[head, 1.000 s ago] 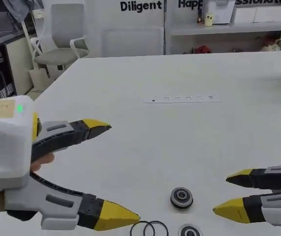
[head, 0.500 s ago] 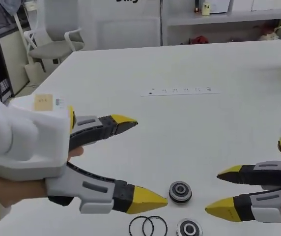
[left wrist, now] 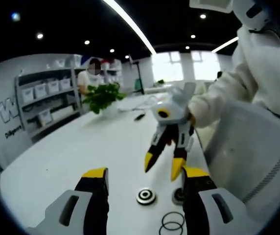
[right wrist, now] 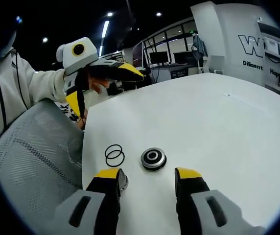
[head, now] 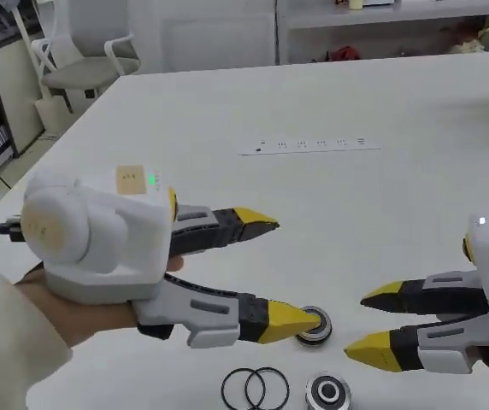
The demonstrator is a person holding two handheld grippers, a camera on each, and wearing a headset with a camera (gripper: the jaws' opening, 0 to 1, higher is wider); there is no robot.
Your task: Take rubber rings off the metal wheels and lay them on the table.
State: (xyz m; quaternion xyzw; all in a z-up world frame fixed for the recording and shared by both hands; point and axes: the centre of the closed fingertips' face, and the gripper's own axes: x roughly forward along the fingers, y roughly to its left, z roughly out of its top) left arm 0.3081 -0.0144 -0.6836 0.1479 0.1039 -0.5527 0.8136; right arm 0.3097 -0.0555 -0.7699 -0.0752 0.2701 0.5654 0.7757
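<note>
Left gripper (head: pixel 296 273), jaws spread, has advanced to the far wheel (head: pixel 318 335) (one tip now overlaps it). Right gripper (head: pixel 356 323), also spread, hangs beside it.

White wall (right wrist: pixel 235 29) bearing large "W", smaller "Diligent" beneath it

Bright, even overhead light; gripper views dark-edged and fisheye-warped.

The left gripper (head: pixel 296 272) is hovering low over the table (head: pixel 356 196) with jaws spread wide, its lower tip overlapping a wheel (head: pixel 316 328) – contact unclear. The right gripper (head: pixel 356 323) is pointing at that wheel, jaws apart. Two overlapping rings (head: pixel 256 388) are lying flat – just beside a second wheel (head: pixel 328 391).
</note>
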